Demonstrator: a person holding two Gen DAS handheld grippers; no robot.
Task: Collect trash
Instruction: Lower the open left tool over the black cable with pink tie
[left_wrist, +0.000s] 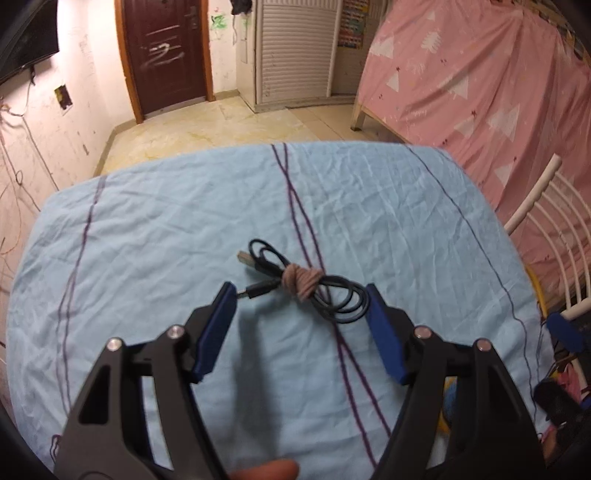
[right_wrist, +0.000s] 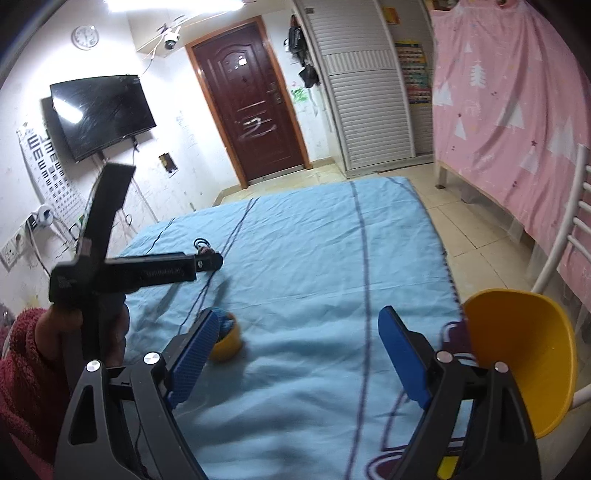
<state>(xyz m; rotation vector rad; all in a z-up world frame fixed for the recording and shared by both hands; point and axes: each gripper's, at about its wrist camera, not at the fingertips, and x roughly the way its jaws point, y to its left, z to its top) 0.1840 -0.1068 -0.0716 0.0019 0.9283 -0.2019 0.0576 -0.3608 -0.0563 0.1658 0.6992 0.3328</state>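
Observation:
A coiled black USB cable (left_wrist: 295, 282) tied with a brown band lies on the light blue cloth (left_wrist: 147, 258) of the table. My left gripper (left_wrist: 301, 295) is open, its blue pads on either side of the cable, just above it. In the right wrist view the left gripper body (right_wrist: 147, 273) reaches over the cable (right_wrist: 202, 246) at the far left. My right gripper (right_wrist: 299, 321) is open and empty above the cloth. A small yellow bowl (right_wrist: 226, 341) with something blue in it sits by its left pad. A yellow bin (right_wrist: 524, 354) stands at the table's right edge.
A white chair (left_wrist: 546, 229) stands to the right of the table, beside a pink curtained bed (left_wrist: 480, 81). A brown door (right_wrist: 247, 110), a white wardrobe (right_wrist: 365, 92) and a wall television (right_wrist: 99, 110) lie beyond. The floor is tiled.

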